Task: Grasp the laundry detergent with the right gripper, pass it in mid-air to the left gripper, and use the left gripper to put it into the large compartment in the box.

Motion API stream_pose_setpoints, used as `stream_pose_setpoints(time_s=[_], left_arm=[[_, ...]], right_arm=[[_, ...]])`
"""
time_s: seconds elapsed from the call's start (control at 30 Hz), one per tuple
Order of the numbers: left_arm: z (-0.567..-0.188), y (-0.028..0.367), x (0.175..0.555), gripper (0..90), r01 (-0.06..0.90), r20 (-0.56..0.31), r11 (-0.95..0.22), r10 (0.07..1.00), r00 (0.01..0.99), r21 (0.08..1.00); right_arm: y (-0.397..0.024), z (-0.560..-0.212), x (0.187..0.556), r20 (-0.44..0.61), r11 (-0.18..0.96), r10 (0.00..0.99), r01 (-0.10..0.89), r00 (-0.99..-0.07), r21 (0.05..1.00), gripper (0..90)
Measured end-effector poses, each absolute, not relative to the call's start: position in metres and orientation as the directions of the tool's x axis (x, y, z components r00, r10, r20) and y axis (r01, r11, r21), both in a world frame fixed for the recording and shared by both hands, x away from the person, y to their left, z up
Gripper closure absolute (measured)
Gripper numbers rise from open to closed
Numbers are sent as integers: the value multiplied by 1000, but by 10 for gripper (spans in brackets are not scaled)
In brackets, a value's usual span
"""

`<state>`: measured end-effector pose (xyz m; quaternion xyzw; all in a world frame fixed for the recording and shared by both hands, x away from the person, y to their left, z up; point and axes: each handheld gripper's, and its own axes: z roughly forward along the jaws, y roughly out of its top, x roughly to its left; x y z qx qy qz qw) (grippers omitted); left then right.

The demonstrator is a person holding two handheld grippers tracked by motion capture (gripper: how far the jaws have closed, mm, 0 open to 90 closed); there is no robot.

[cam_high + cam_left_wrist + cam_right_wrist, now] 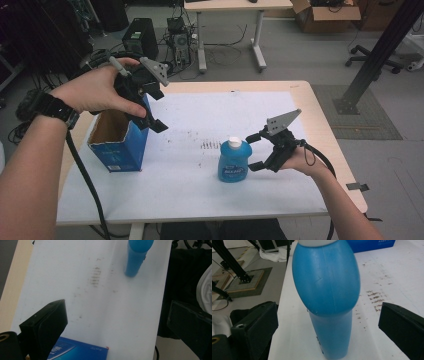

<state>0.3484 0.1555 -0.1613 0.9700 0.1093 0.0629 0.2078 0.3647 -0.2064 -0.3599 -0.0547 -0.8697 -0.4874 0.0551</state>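
Observation:
A blue bottle [234, 161] with a white cap stands upright on the white sheet [200, 190], right of centre. My right gripper [256, 151] is open just to its right, one jaw on each side of the bottle's near edge. In the right gripper view the bottle [327, 290] stands close between the spread jaws, apart from both, with my right gripper [327, 326] level with its lower body. A blue cardboard box [119, 142], open at the top, stands at the left. My left gripper [157, 109] hangs open above its right rim, holding nothing. The left gripper view looks down on the box corner [77, 351] and the bottle [137, 257].
Dark smudges [210, 145] mark the sheet between box and bottle. The wooden table edge [325, 130] runs along the right. Beyond the table are computers [140, 35], a desk [230, 30] and a cardboard box [325, 15] on the floor, and a black post [375, 60].

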Motion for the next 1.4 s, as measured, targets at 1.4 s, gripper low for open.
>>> stream_pose_setpoints(time_s=[1.4], left_arm=[[-164,157,346,35,190,73,-886,242,967,422]], right_arm=[[-174,-393,364,144,491,38,145,-989,859,193]])
